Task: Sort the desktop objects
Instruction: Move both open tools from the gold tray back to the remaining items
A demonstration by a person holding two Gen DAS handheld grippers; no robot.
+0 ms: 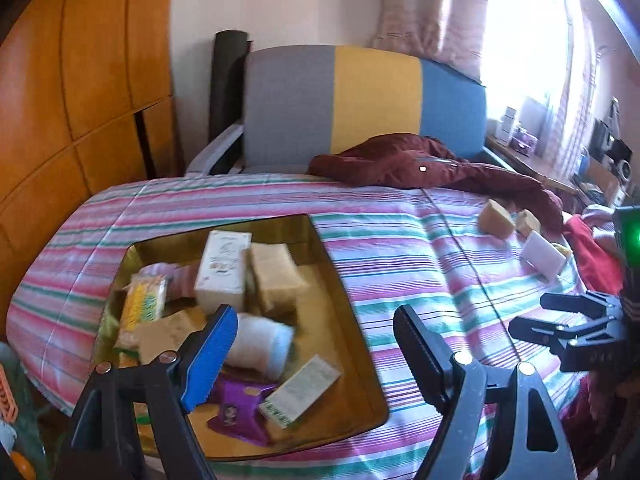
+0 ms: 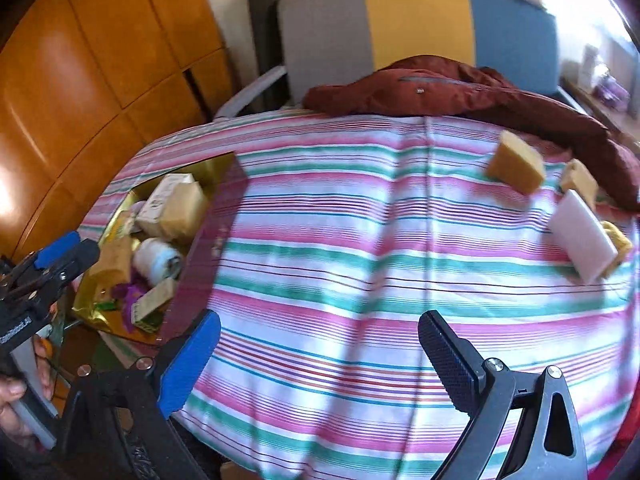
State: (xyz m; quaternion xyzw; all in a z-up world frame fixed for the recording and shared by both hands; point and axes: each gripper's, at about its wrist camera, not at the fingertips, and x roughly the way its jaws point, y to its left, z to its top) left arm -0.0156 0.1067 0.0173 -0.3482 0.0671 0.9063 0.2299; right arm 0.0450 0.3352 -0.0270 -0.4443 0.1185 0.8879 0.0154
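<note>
Both hands empty: left gripper (image 1: 316, 334) spread over box (image 1: 352, 312), right gripper (image 2: 320, 344) spread. Aiming right at sponge (image 2: 516, 164), upper right; approaching squarely, pinching flat sides.

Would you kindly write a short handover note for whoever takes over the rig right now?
Left gripper: open, empty, over the gold-lined box.
Right gripper: open, empty, over the striped cloth.
Done: the box already holds cartons, sponges, a white roll and a purple packet.
Left: on the cloth's far right lie a large tan sponge, a smaller tan sponge, a white block and something yellow behind it, beside the maroon jacket.
</note>
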